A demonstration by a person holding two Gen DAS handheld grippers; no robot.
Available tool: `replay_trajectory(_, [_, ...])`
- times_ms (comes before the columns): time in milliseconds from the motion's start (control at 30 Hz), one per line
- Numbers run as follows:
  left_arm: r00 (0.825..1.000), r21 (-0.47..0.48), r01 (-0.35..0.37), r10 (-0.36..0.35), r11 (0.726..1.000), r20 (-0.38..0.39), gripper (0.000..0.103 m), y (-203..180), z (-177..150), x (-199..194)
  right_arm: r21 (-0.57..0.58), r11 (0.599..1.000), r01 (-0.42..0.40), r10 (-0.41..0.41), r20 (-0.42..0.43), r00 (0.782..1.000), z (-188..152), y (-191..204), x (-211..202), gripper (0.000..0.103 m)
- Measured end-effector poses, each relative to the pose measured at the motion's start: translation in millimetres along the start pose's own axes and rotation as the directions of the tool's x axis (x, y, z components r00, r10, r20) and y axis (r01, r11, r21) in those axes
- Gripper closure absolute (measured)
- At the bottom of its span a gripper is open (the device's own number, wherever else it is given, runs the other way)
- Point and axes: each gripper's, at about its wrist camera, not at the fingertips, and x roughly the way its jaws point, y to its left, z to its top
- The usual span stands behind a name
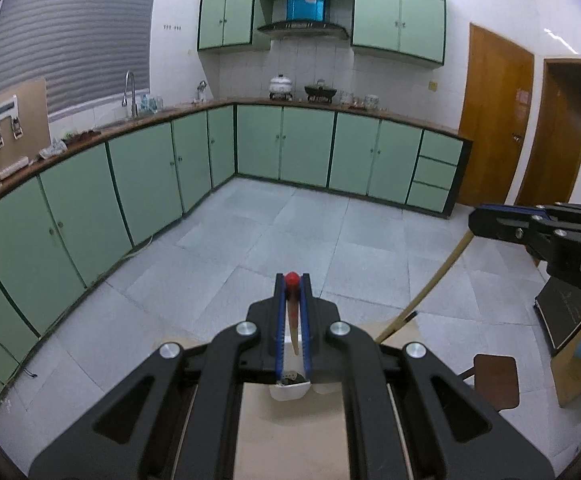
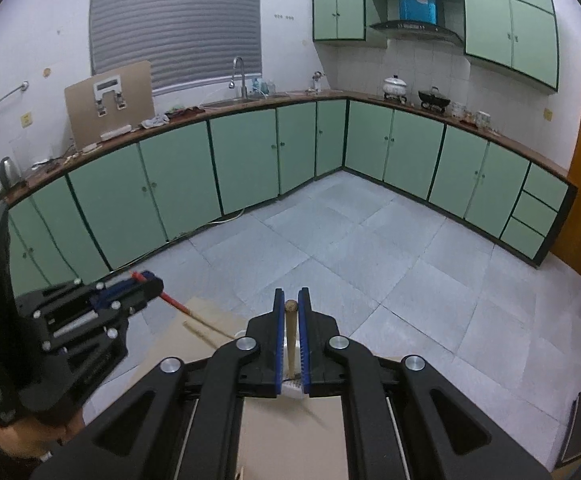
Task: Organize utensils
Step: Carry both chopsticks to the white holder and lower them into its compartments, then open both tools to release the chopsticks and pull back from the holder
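Above the pale desk [image 1: 290,432], left tongs [image 1: 293,280] pinch a red-tipped wooden utensil [image 1: 291,280], right tongs [image 2: 291,305] clamp a plain bamboo stick [image 2: 290,336], so next probably lowering both into the white holder [image 1: 290,391].

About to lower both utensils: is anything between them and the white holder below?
Nothing visible. The red-tipped utensil in the left gripper and the wooden utensil in the right gripper already reach into the white holder.

Both wrist views look forward over the table edge [image 1: 290,420], sharing the green cabinets [image 2: 250,148]
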Motion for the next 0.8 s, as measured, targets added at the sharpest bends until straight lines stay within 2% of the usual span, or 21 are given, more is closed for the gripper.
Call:
replay_trajectory(267, [0.995,-0.042,0.014,-0.018,0.999,-0.099,0.097,18.0,-40.6,71.5,0.085,0.996,-0.007,0.013,-0.069,0.998,-40.7,-28.7,80.2,0.096])
replay_trajectory(300, [0.994,-0.046,0.01,-0.015,0.999,-0.107,0.096,21.9,-44.4,74.9,0.091,0.996,-0.01,0.018,-0.078,0.997,-48.6,-32.4,86.0,0.095])
replay_trajectory(367, [0.992,-0.048,0.004,-0.01,0.999,-0.128,0.092,27.3,-52.0,81.7,0.097,0.995,-0.012,0.021,-0.091,0.996,-58.4,-37.0,91.8,0.084])
replay_trajectory(400, [0.991,-0.043,-0.004,-0.002,0.999,-0.135,0.08,30.0,-54.2,82.5,0.097,0.995,-0.008,0.017,-0.09,0.996,-61.2,-37.2,91.1,0.078])
replay_trajectory(433, [0.992,-0.039,-0.024,0.019,0.999,-0.126,0.066,33.8,-54.8,78.7,0.096,0.995,-0.005,0.014,-0.086,0.996,-64.3,-39.1,88.1,0.077])
replay_trajectory(467, [0.993,-0.041,-0.033,0.028,0.999,-0.115,0.061,37.0,-53.9,74.8,0.096,0.995,-0.008,0.016,-0.081,0.997,-65.6,-39.8,84.6,0.077])
replay_trajectory(600, [0.998,-0.037,-0.032,0.029,0.999,-0.057,0.056,46.4,-47.9,32.0,0.105,0.994,-0.034,0.038,-0.034,0.999,-76.7,-44.0,47.8,0.077])
replay_trajectory(667, [0.998,-0.004,-0.054,0.054,0.999,-0.015,0.045,44.3,-53.8,-0.4,0.098,0.994,-0.043,0.044,-0.006,0.999,-88.5,-43.4,25.5,0.072])
replay_trajectory(700, [0.998,0.004,-0.055,0.055,0.999,0.005,0.038,44.1,-59.6,-15.6,0.096,0.994,-0.045,0.044,0.019,0.999,-102.6,-43.5,8.3,0.066])
replay_trajectory(800, [0.998,0.03,-0.042,0.04,0.999,0.045,0.035,40.4,-93.8,-60.9,0.099,0.993,-0.061,0.054,0.072,0.996,-154.8,-40.2,-31.9,0.066])
